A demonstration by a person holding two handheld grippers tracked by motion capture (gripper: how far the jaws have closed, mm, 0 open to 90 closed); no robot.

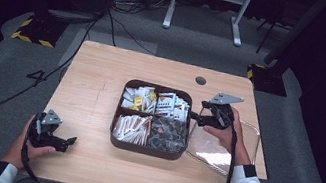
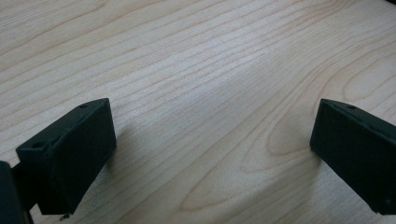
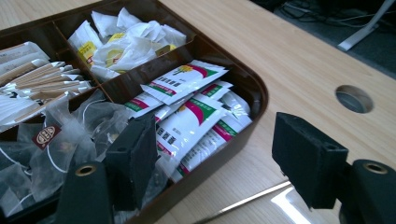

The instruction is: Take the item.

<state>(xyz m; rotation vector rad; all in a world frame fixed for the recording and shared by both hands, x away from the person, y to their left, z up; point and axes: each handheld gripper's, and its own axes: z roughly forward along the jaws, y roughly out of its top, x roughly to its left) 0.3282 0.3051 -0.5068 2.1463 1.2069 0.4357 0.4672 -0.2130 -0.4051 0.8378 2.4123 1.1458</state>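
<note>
A dark brown tray (image 1: 146,150) with four compartments sits mid-table. It holds white sachets with red and green print (image 3: 187,119), white and yellow packets (image 3: 122,41), paper-wrapped sticks (image 3: 39,79) and mesh tea bags (image 3: 56,140). My right gripper (image 1: 195,117) hovers open at the tray's right rim. In the right gripper view one jaw stands over the tray and the other over bare wood, with nothing held between them (image 3: 219,161). My left gripper (image 1: 69,142) rests open on the table near the front left corner, and bare wood lies between its jaws (image 2: 212,154).
A clear plastic container (image 1: 222,147) lies on the table just right of the tray, under my right hand. A round cable hole (image 1: 200,80) sits near the far edge. Beyond the table are cables and a white frame's legs (image 1: 206,8) on grey carpet.
</note>
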